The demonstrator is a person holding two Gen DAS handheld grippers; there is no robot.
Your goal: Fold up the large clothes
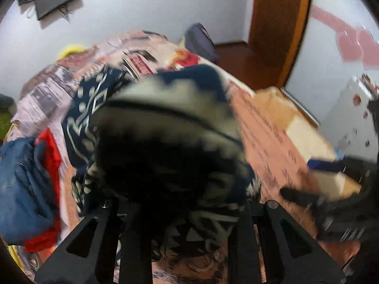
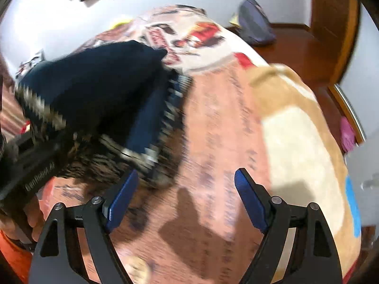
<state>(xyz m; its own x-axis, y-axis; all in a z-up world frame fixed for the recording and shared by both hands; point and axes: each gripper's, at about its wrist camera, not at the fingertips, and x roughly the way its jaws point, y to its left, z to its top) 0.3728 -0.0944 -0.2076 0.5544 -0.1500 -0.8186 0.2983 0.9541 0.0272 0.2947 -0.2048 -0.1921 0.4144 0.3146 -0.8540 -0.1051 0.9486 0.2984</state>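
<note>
Left hand-held gripper [image 1: 182, 203] bunching navy garment [image 1: 165, 108]

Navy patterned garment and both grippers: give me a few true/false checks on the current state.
1. The left gripper is closed on the navy patterned garment. True.
2. The right gripper holds the garment. False: its jaws stand apart with nothing between them, only the pink printed bedspread below.
3. The garment lies flat and fully folded. False: it hangs bunched from the left gripper, lifted over the bedspread.
4. A blue garment and a red one lie at the left edge of the left wrist view. True.
5. The floor beyond the bed is wooden. True.
</note>
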